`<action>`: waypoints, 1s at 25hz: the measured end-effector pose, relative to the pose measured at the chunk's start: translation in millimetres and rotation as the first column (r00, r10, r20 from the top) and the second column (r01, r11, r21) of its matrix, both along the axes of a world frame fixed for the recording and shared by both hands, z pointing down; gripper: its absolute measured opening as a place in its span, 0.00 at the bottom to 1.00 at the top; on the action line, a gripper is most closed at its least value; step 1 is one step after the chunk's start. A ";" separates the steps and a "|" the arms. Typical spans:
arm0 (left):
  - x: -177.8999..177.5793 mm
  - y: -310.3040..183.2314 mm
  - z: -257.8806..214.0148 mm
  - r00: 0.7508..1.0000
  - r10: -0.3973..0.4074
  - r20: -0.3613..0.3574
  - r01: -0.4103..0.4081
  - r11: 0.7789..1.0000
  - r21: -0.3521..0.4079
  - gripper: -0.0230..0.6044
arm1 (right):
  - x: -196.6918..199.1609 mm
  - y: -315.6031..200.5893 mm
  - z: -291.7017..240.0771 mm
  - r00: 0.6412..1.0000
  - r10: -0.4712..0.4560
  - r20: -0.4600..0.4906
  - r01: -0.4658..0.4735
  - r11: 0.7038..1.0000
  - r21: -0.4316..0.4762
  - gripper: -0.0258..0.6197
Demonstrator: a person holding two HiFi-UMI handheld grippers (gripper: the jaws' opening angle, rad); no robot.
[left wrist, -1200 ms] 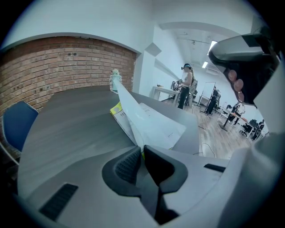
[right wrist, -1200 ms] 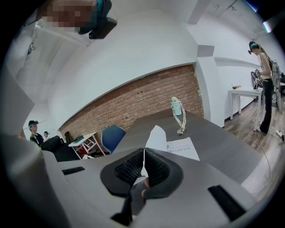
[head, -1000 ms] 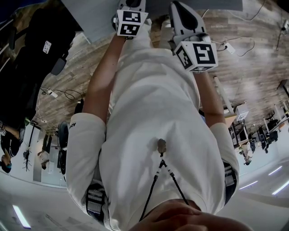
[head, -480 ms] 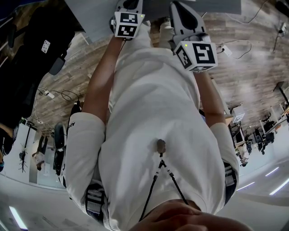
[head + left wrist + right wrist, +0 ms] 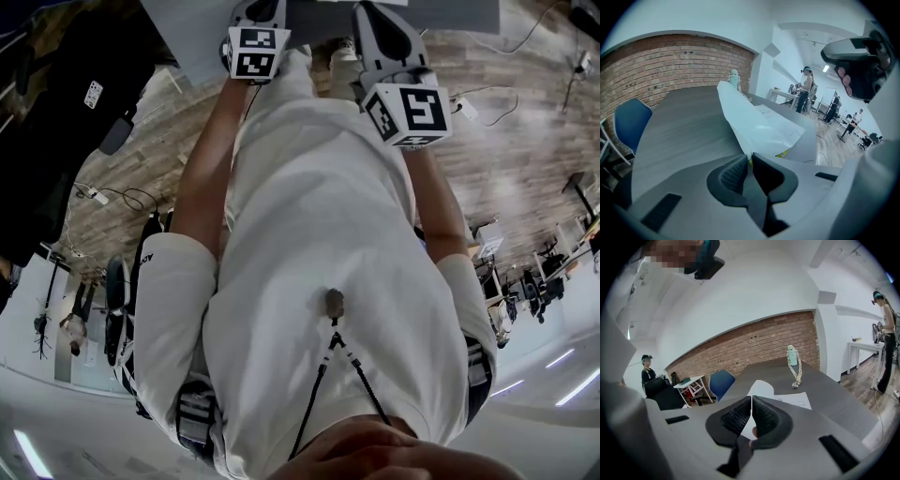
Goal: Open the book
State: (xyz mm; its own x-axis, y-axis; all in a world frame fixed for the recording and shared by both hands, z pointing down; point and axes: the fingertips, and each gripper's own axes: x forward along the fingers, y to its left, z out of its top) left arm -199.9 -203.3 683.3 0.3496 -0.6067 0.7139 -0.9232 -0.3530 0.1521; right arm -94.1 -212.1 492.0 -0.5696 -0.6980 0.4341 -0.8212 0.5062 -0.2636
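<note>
Clamping white book pages, left fingers and right fingers hide the pinched edges.

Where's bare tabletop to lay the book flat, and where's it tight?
The table is bare from the lifted page across to the blue chair. In the right gripper view, another bare strip lies between the printed sheet and the table's right edge. Tight at the far end: bottle and lanyard.
</note>
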 end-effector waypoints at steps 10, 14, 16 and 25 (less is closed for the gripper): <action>-23.3 3.7 -4.5 0.998 -0.053 0.025 0.053 0.999 0.007 0.11 | -4.2 4.2 -5.2 1.000 -0.016 -0.009 0.016 1.000 0.006 0.10; -37.6 6.7 -1.0 0.996 -0.087 0.034 0.087 0.996 -0.002 0.11 | -6.9 4.0 -4.8 1.000 -0.018 -0.011 0.018 1.000 0.007 0.10; -47.0 7.3 2.3 0.994 -0.104 0.042 0.104 0.995 -0.007 0.11 | -9.5 3.5 -3.3 1.000 -0.019 -0.011 0.019 1.000 0.007 0.10; -65.1 13.1 9.3 0.991 -0.108 0.074 0.111 0.994 -0.026 0.11 | -14.9 2.4 -2.4 1.000 -0.024 -0.010 0.024 1.000 0.002 0.10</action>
State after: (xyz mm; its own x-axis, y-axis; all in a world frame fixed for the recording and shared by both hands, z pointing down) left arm -265.0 -190.2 692.6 0.2289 -0.6167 0.7532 -0.9650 -0.2455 0.0922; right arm -109.0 -209.7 489.6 -0.5819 -0.6849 0.4385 -0.8113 0.5263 -0.2546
